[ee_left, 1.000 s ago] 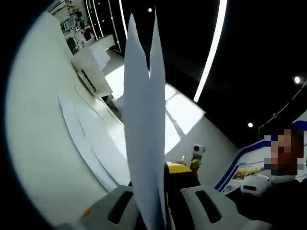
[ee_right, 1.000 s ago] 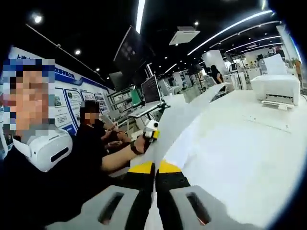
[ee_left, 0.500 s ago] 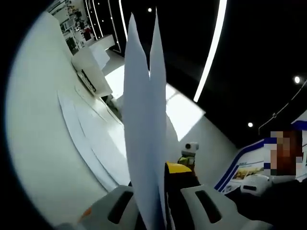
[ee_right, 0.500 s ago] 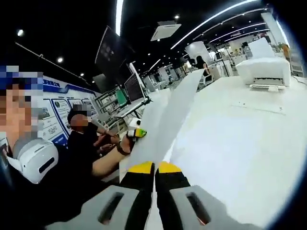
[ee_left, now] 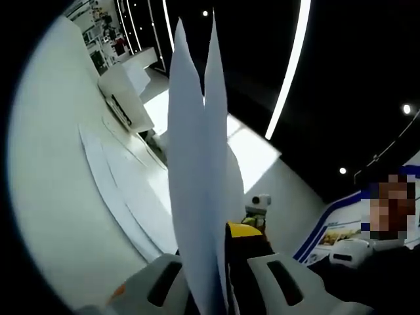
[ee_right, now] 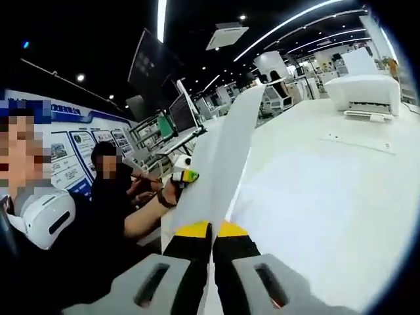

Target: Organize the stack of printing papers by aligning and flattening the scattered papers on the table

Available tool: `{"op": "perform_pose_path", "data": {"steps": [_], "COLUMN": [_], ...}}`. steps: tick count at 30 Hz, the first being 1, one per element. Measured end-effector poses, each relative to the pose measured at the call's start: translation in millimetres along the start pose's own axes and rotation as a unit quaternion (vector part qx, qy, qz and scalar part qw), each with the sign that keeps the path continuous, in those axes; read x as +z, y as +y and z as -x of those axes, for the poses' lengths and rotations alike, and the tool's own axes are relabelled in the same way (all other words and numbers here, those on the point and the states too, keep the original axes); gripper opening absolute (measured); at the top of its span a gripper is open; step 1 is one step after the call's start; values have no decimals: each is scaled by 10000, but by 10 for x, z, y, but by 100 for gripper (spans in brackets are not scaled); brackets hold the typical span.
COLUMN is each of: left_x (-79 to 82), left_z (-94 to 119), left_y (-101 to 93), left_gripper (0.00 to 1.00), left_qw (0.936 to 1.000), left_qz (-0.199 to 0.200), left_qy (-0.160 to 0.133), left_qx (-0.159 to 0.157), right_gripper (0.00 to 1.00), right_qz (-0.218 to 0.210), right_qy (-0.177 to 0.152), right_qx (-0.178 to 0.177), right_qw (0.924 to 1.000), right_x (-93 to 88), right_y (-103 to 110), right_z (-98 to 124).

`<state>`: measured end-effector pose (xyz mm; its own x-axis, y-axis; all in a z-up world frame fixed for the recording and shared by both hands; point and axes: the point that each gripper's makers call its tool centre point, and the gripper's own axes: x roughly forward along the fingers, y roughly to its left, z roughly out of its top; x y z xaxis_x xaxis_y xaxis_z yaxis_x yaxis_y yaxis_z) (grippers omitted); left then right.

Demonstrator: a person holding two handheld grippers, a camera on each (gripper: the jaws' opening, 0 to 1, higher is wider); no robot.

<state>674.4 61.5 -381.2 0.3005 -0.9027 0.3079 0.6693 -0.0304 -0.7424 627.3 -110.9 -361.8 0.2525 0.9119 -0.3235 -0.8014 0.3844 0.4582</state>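
A stack of white printing papers point(ee_left: 197, 151) stands on edge between the jaws of my left gripper point(ee_left: 220, 235), which is shut on it. One yellow fingertip point(ee_left: 244, 230) shows; the sheets hide the other. In the right gripper view the same papers point(ee_right: 226, 151) rise up and to the right from my right gripper point(ee_right: 211, 230), whose yellow-tipped jaws are shut on their edge. More loose sheets point(ee_left: 125, 184) lie flat on the white table point(ee_left: 59, 197). In the right gripper view a sheet point(ee_right: 308, 203) lies on the table point(ee_right: 367, 164) beside the held stack.
A white printer point(ee_left: 121, 92) stands at the table's far end, also visible as the printer point(ee_right: 364, 92). A person point(ee_right: 46, 216) sits close on the left. A second person point(ee_right: 108, 190) behind holds a small white and yellow device point(ee_right: 184, 176). Monitors and shelves stand further back.
The right gripper view has swung a little, so the held papers now stand steeper in it. The second person's hand with the device has shifted slightly. The left gripper has hardly moved.
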Motion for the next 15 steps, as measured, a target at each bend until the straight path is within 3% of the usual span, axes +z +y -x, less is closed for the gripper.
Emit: {"op": "perform_pose_path", "data": {"steps": [15], "left_x": [17], "left_z": [10], "left_y": [39], "left_gripper": [6], "left_qw": [10000], "left_qz": [27], "left_qy": [-12], "left_qx": [9], "right_gripper": [0], "right_qz": [-40], "right_qy": [12], "right_qx": [-16], "right_qw": [10000], "right_x": [-48], "right_y": [-16], "right_z": [13]}}
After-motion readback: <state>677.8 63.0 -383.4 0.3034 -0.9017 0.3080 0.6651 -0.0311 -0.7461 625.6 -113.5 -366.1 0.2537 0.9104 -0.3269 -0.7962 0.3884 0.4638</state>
